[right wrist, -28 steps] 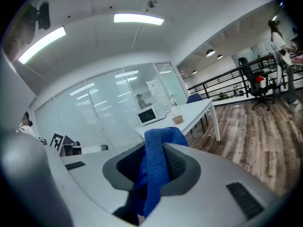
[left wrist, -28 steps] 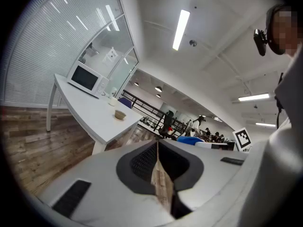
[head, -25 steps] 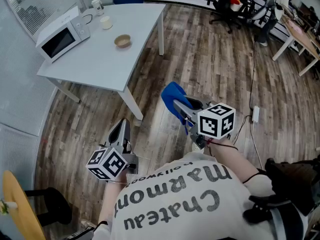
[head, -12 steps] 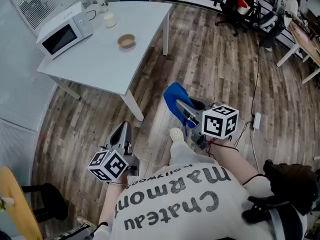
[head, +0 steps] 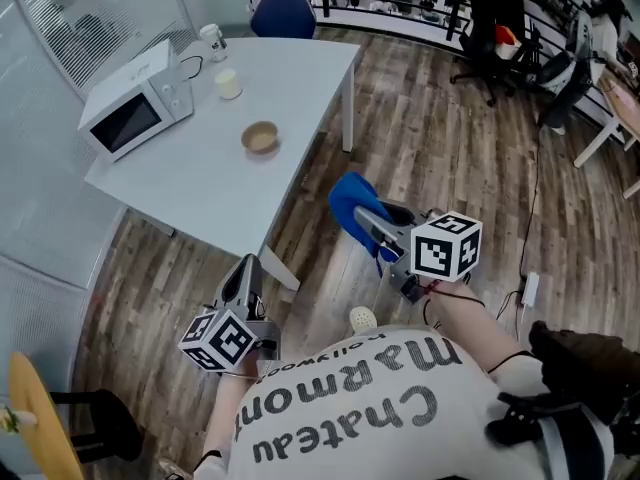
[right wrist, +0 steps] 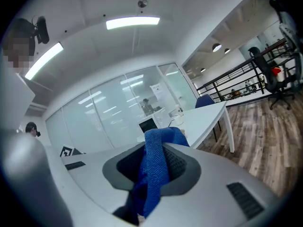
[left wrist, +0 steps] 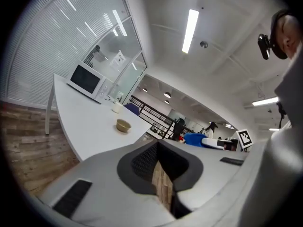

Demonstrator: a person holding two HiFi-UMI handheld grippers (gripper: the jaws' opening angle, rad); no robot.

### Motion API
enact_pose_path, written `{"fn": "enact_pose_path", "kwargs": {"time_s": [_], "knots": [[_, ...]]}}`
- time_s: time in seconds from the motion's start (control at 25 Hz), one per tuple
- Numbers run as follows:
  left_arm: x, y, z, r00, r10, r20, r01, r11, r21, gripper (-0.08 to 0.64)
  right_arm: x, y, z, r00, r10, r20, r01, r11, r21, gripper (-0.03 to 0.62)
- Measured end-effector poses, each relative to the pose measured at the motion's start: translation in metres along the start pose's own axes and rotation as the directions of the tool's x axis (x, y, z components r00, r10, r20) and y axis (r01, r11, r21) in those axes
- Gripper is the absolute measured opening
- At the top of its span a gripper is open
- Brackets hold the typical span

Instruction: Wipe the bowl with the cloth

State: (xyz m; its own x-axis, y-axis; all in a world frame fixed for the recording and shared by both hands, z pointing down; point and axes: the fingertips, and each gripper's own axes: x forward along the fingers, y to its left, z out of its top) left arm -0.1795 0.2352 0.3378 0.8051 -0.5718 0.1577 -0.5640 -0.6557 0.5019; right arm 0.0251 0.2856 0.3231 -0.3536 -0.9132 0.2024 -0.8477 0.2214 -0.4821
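Blue and soft, the cloth (head: 350, 196) is a knitted rag with a rough weave; it is folded into a thick strip, and its top end bends over in a round hump; the right gripper (head: 365, 218) is clamped tight on it, with the dark ribbed pads squeezing the strip from both sides, and the loose end pokes out past the tips. Smooth grey plastic makes up the jaws, and a white cube with black square marks sits on the back of each gripper.

Grey too is the left gripper (head: 244, 266); its jaws are closing and their tips meet, with nothing between them; through a thin slit lower down only brown planks show.

Round and small, the bowl (head: 260, 138) is tan, maybe wood, though it is too far off to be sure; it sits on the table (head: 200, 183), ahead of both grippers and well apart from them, ahead and to the left of the cloth; neither gripper touches it. Flat, pale and smooth is the table top, with thin white legs.

Past the bowl, farther from the grippers, stand a boxy white microwave (head: 135, 116) with a dark door and a pale cup (head: 228, 84). Under the grippers lies the floor (head: 450, 148) of streaky brown wood boards.
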Motion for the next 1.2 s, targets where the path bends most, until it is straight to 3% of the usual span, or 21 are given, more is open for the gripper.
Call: {"fn": "enact_pose_path", "kwargs": {"time_s": [0.48, 0.76, 0.96, 1.2], "knots": [[0.122, 0.021, 0.016, 0.996, 0.082, -0.027, -0.083, 0.996, -0.029, -0.012, 0.086, -0.1, 0.07, 0.993, 0.078, -0.088, -0.079, 0.997, -0.009, 0.081], [0.151, 0.031, 0.005, 0.991, 0.115, -0.063, -0.117, 0.993, -0.027, -0.012, 0.111, -0.128, 0.062, 0.988, 0.111, -0.108, -0.105, 0.993, 0.06, 0.081], [0.163, 0.042, 0.003, 0.99, 0.125, -0.069, -0.123, 0.992, 0.025, -0.012, 0.127, -0.146, 0.053, 0.987, 0.107, -0.116, -0.096, 0.99, 0.1, 0.081], [0.194, 0.083, 0.009, 0.991, 0.112, -0.08, -0.117, 0.991, -0.061, -0.012, 0.161, -0.17, 0.052, 0.99, 0.065, -0.122, -0.047, 0.989, 0.139, 0.081]]}}
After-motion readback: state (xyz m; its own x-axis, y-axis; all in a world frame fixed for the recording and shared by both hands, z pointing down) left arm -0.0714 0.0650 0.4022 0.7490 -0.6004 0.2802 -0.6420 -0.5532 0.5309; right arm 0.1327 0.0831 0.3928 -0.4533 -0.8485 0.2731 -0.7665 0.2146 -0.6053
